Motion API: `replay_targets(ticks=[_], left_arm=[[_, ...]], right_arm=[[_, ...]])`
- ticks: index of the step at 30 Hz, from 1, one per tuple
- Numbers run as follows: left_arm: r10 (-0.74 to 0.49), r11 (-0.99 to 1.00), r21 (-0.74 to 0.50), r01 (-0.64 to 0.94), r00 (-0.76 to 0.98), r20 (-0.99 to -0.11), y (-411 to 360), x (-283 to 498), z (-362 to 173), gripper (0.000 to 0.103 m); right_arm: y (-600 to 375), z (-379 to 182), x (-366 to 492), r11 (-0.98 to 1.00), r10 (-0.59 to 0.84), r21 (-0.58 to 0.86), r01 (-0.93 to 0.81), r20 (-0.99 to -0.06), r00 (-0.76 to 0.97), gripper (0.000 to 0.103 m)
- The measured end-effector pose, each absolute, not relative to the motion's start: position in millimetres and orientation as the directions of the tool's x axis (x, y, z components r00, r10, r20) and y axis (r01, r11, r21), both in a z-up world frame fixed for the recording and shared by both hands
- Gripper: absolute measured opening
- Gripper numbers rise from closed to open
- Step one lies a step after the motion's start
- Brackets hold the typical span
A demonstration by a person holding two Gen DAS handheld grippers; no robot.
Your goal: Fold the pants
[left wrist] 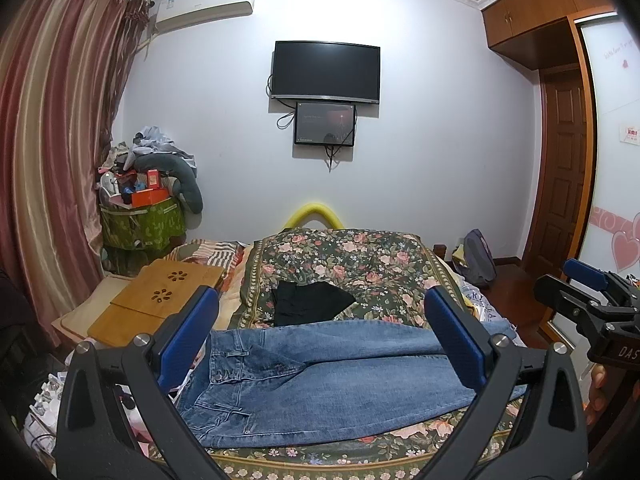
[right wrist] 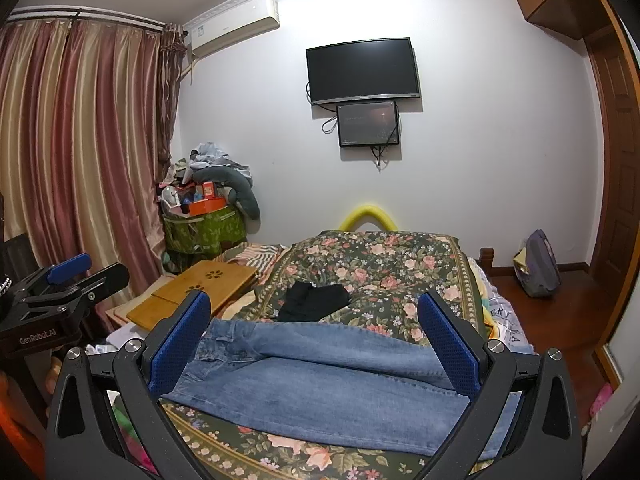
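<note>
A floral bedspread (left wrist: 352, 264) covers the bed, and blue jeans (left wrist: 320, 384) lie flat across its near edge, waistband left, a black garment (left wrist: 308, 302) just beyond. The left gripper (left wrist: 320, 336) and right gripper (right wrist: 316, 340) hover above the jeans, jaws spread wide, holding nothing.

Floral bedspread (left wrist: 360, 264) lies open beyond black garment (left wrist: 308, 302); wooden tray (left wrist: 160, 300) crowds its left.

The jeans (left wrist: 320, 380) run behind the left gripper's (left wrist: 320, 336) right finger (left wrist: 456, 344), hiding their leg ends; likewise behind the right gripper's (right wrist: 314, 340) right finger (right wrist: 448, 344). The small screen's (right wrist: 368, 124) picture is too dim to read.
</note>
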State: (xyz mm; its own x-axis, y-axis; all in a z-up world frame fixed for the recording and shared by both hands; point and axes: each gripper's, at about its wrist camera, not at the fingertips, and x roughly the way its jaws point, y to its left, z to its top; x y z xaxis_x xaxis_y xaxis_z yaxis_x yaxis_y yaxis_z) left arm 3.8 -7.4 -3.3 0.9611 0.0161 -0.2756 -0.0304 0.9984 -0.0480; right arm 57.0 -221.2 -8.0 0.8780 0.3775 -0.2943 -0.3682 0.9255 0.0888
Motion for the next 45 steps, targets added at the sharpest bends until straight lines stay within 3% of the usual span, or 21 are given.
replay_targets(ticks=[32, 45], left_arm=[[0.014, 0.998, -0.052, -0.031, 0.957, -0.289, -8.2, 10.3, -10.5, 0.103], [0.048, 0.998, -0.015, -0.057, 0.935, -0.352, 14.2, 89.6, -29.5, 0.103]], right_arm=[[-220.8, -13.0, 61.4, 0.929, 0.369, 0.085, -0.361, -0.314, 0.875, 0.103], [-214.5, -30.0, 117.8, 0.928, 0.364, 0.069, -0.365, -0.366, 0.856, 0.103]])
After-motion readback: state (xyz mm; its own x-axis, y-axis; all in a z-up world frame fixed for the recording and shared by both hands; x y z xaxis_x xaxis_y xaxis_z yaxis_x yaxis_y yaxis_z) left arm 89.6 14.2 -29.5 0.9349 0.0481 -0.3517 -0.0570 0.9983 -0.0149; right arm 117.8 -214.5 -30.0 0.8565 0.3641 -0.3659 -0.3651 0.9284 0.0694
